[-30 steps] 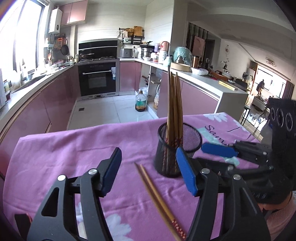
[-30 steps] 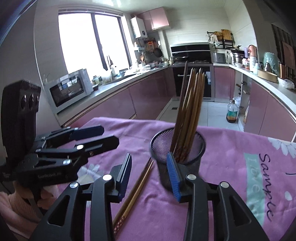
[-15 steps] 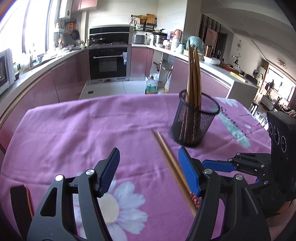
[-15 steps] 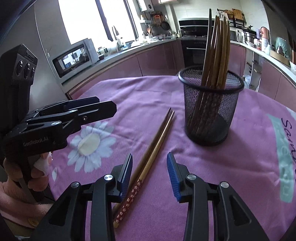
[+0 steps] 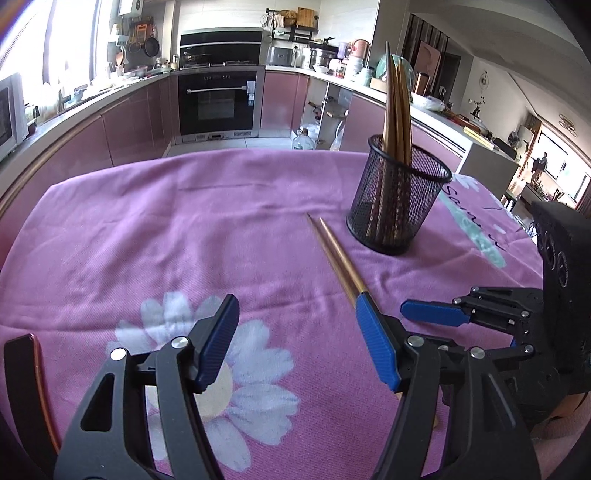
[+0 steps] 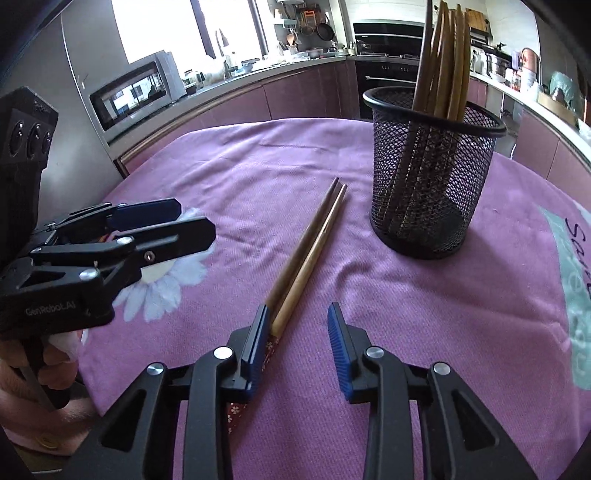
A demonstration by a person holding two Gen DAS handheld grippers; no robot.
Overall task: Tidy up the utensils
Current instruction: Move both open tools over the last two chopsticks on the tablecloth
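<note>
We hold our right gripper (image 6: 298, 343) wide open over the patterned ends of two brown wooden chopsticks (image 6: 308, 247); our left gripper (image 5: 301, 343) gapes empty.

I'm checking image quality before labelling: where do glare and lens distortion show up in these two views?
Left wrist view: counter edges bow strongly and the corners vignette black, while the black mesh cup stays sharp. Right wrist view: the window blows out to white, yet the two wooden chopsticks lying on the cloth remain crisp.
</note>
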